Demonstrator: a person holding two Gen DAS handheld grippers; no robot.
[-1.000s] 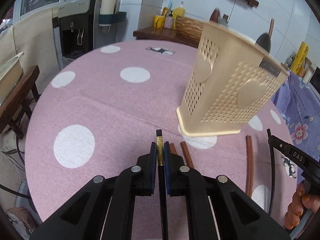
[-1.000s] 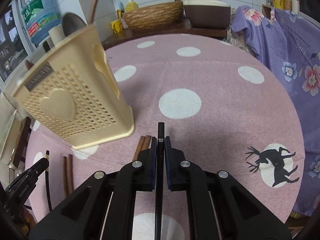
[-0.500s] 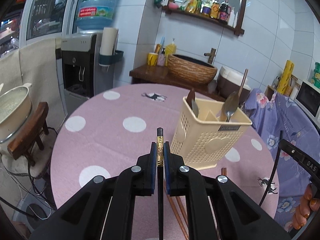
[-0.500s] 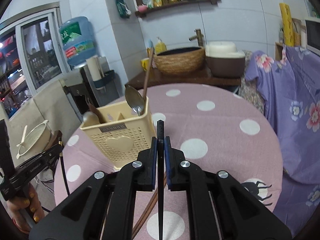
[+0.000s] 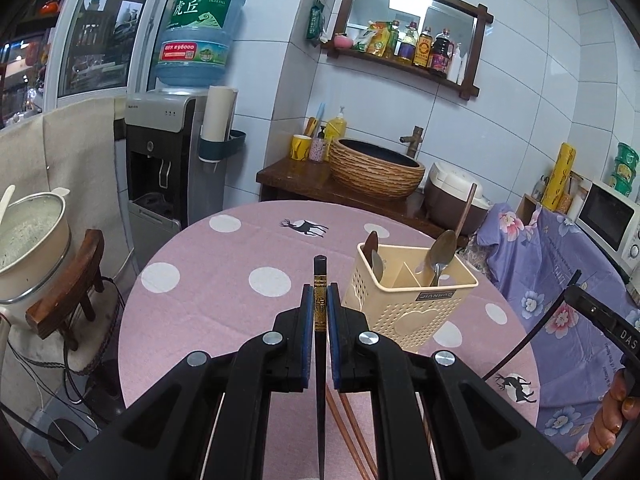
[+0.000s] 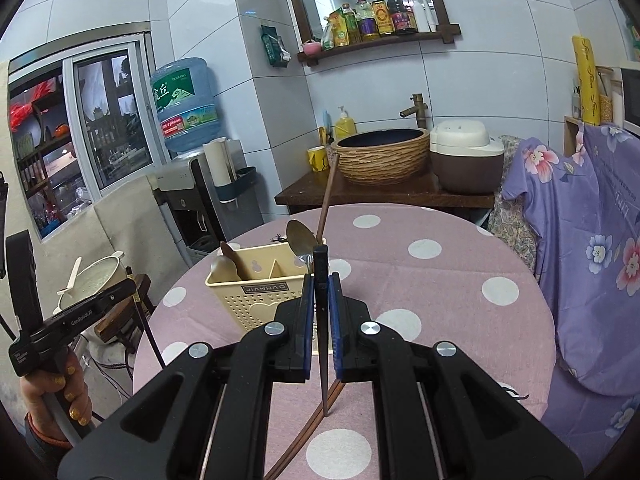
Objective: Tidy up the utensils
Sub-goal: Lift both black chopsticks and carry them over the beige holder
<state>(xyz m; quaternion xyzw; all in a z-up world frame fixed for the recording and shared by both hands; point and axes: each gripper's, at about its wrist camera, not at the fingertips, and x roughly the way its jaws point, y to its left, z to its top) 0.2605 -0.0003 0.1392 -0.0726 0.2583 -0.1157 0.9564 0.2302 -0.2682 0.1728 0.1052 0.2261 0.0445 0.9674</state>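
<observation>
A cream perforated utensil holder [image 5: 412,308] stands on the pink dotted round table [image 5: 224,304]; it also shows in the right wrist view [image 6: 256,296]. Spoons [image 5: 440,248] and a brown ladle stand in it. My left gripper [image 5: 320,300] is shut on a black chopstick [image 5: 320,276] with a gold band, held above the table to the left of the holder. My right gripper [image 6: 321,292] is shut on another black chopstick [image 6: 321,264], held upright in front of the holder. Brown chopsticks [image 5: 352,432] lie on the table below, also in the right wrist view [image 6: 304,436].
A wooden counter [image 5: 320,184] with a woven basin and rice cooker [image 6: 464,160] stands behind the table. A water dispenser [image 5: 168,168] is at the left, a stool with a pot [image 5: 28,236] beside it. A purple floral cloth [image 6: 592,248] covers furniture at the right.
Both grippers have risen well above the table and tilted up, each still holding its black chopstick. The holder now looks smaller and lower, its open top in view.
</observation>
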